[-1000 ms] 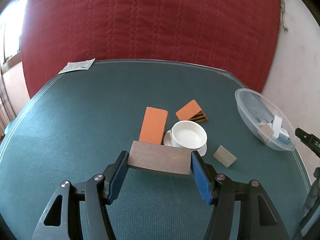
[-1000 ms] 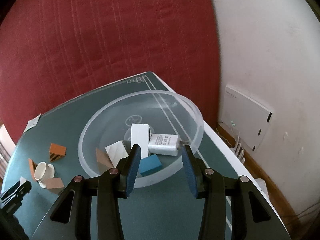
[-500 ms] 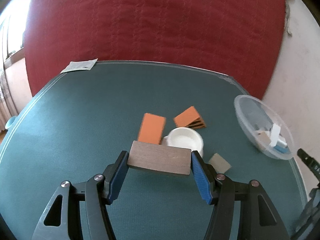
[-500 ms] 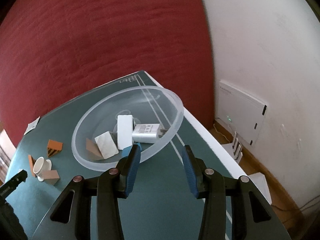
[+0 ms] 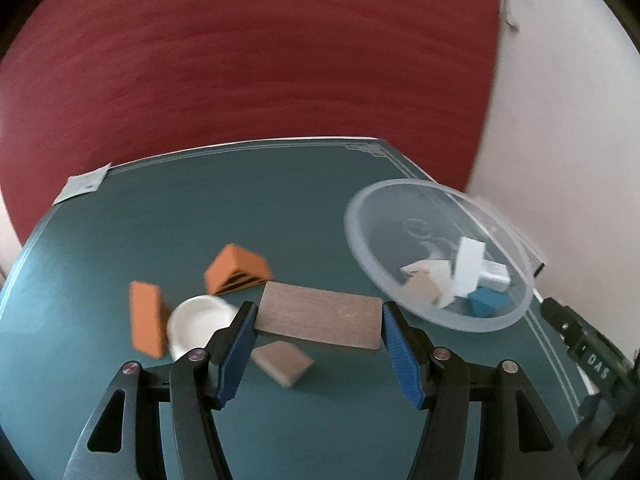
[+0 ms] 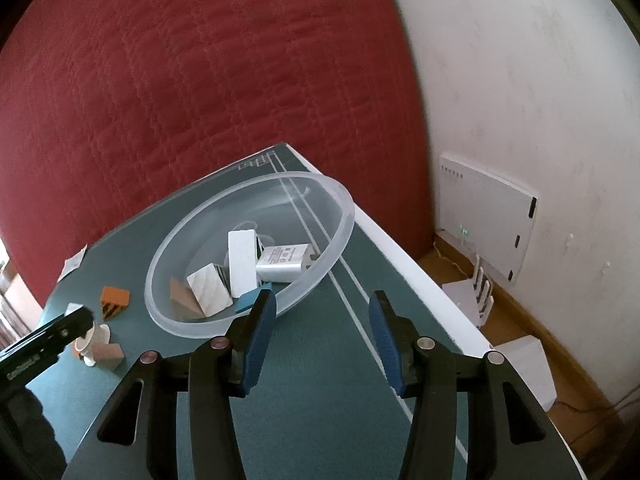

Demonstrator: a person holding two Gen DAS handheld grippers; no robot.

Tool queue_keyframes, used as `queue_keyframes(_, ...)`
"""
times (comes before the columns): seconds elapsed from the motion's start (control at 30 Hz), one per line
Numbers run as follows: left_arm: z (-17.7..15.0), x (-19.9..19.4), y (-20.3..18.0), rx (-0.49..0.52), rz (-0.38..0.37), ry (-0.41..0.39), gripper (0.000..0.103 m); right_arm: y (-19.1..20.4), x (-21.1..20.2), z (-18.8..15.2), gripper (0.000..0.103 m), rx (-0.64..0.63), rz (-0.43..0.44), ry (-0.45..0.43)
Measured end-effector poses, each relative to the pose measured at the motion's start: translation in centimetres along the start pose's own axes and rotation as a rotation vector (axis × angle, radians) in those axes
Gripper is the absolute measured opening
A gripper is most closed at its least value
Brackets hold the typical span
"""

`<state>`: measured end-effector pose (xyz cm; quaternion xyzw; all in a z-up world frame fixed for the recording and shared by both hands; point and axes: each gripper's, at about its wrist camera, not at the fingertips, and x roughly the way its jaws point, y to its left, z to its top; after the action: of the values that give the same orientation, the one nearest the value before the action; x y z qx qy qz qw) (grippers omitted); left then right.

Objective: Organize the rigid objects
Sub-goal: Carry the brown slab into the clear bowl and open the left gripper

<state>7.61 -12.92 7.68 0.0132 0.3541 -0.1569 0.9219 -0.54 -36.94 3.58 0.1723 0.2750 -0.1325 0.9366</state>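
Between the left gripper (image 5: 318,344) fingers: brown block (image 5: 319,320), clamped end to end, long axis crosswise. Bowl (image 5: 400,280) lies ahead-right of them. Right gripper (image 6: 322,340) beside the bowl, empty, jaws opening.

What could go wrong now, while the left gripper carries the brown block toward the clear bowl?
1. The left gripper grips the brown block only at its two short ends, so it may twist or slip out.
2. The clear bowl already holds several pieces; the long block might land on them and lean over the rim.
3. The bowl sits near the table edge; a push could slide it off.
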Motion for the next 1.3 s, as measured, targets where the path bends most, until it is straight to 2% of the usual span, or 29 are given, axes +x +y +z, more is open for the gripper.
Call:
queue_keyframes(0.53, 2.2, 3.6, -6.6, 0.099, -0.071, 0.048, 0.065, -0.4, 0.1, -0.1, 0.053, 0.034, 0.009, 0.013)
queue_keyframes(0.83, 2.9, 4.0, -7.4, 0.124, -0.074, 0.038, 0.065, -0.4, 0.1, -0.2, 0.053, 0.042, 0.007, 0.015)
queue_keyframes(0.9, 3.0, 4.4, -7.2, 0.118, -0.072, 0.041, 0.070, -0.4, 0.1, -0.2, 0.053, 0.044, 0.006, 0.013)
queue_keyframes(0.93, 3.0, 4.5, -7.2, 0.114, -0.069, 0.042, 0.083, -0.4, 0.1, -0.2, 0.053, 0.044, 0.006, 0.013)
queue_keyframes(0.97, 3.2, 4.3, -7.3, 0.108, -0.066, 0.038, 0.091, -0.4, 0.1, -0.2, 0.053, 0.044, 0.006, 0.014)
queue_keyframes(1.03, 3.2, 4.1, -7.4, 0.098, -0.058, 0.021, 0.091, -0.3, 0.1, -0.3, 0.053, 0.045, 0.005, 0.016)
queue_keyframes(1.3, 2.5, 4.6, -6.5, 0.087, -0.033, 0.035, 0.091, -0.4, 0.1, -0.4, 0.053, 0.045, 0.004, 0.017)
